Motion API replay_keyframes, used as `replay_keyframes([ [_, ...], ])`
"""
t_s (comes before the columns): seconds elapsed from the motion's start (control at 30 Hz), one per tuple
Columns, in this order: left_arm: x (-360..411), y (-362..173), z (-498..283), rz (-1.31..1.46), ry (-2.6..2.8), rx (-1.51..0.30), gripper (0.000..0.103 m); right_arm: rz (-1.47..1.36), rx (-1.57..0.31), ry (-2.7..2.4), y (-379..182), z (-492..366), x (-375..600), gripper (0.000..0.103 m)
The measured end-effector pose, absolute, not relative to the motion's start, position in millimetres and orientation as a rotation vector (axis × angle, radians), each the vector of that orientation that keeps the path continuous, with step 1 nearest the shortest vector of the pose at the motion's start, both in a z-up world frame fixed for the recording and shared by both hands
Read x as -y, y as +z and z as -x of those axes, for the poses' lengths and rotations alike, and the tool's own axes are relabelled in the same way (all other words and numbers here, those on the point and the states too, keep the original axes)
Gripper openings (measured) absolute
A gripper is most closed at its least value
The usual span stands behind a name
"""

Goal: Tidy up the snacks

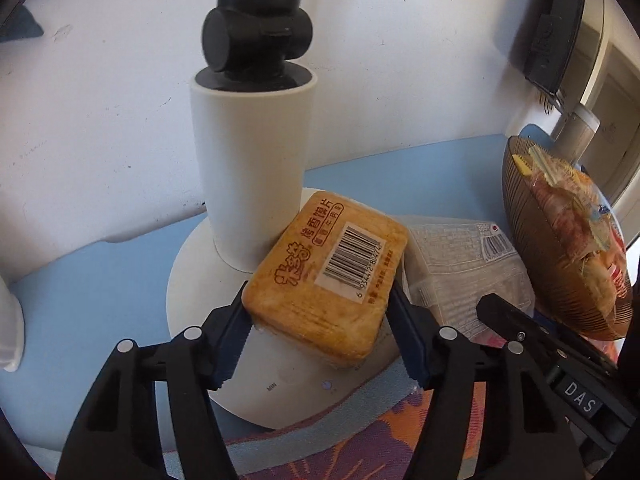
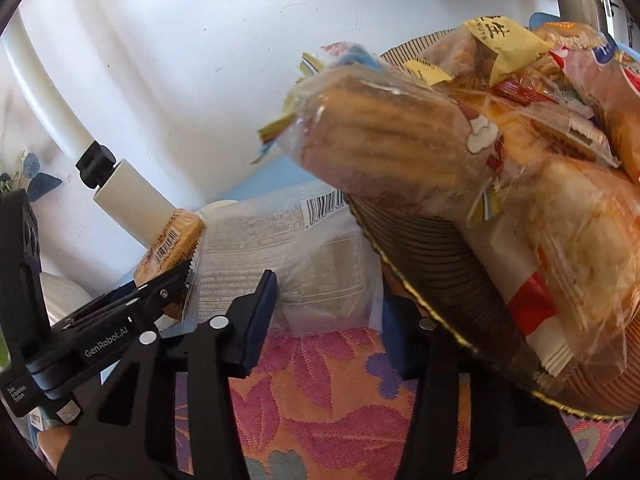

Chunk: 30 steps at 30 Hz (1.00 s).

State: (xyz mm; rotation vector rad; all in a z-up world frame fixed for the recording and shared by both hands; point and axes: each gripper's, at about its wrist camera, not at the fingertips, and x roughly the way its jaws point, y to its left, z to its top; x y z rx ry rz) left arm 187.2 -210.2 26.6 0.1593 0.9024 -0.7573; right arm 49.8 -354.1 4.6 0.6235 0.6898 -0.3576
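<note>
L wrist: gripper (image 1: 320, 316) clamping biscuit pack (image 1: 326, 276)

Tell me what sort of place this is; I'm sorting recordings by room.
Probably a home tabletop against a white wall: a white desk lamp, a flowered cloth and a ribbed basket heaped with wrapped snacks.

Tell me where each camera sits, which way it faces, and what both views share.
Left wrist: sits on the left gripper, looking forward and down along its jaws, which clamp the orange snack pack on the white lamp base; the right gripper shows lower right.
Right wrist: sits on the right gripper, facing the clear snack bag beside the ribbed basket; the left gripper shows at left.
Shared: snack pack, clear bag, basket, lamp.
</note>
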Motion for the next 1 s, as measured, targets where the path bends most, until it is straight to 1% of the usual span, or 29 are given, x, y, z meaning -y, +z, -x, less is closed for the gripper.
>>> replay_keyframes([
  [0.2, 190, 30, -175, -0.155, -0.739, -0.898, 0.060, -0.655, -0.663, -0.318, 10, -32, 350, 0.036],
  [0.23, 192, 33, -170, -0.154, -0.733, -0.895, 0.060, -0.664, -0.657, -0.316, 12, -27, 350, 0.030],
  [0.27, 193, 36, -169, -0.152, -0.726, -0.894, 0.060, -0.673, -0.650, -0.307, 15, -22, 353, 0.027],
  [0.47, 184, 55, -152, -0.121, -0.702, -0.881, 0.056, -0.676, -0.655, -0.281, 30, 7, 352, 0.026],
  [0.57, 179, 67, -142, -0.123, -0.698, -0.862, 0.056, -0.700, -0.653, -0.251, 37, 21, 351, 0.021],
  [0.77, 162, 75, -123, -0.135, -0.675, -0.862, 0.055, -0.657, -0.679, -0.217, 41, 65, 331, 0.019],
  [0.93, 126, 71, -99, -0.110, -0.649, -0.888, 0.054, -0.602, -0.747, -0.184, 44, 97, 317, 0.019],
  [1.0, 116, 69, -88, -0.104, -0.642, -0.894, 0.054, -0.566, -0.788, -0.159, 43, 103, 310, 0.024],
])
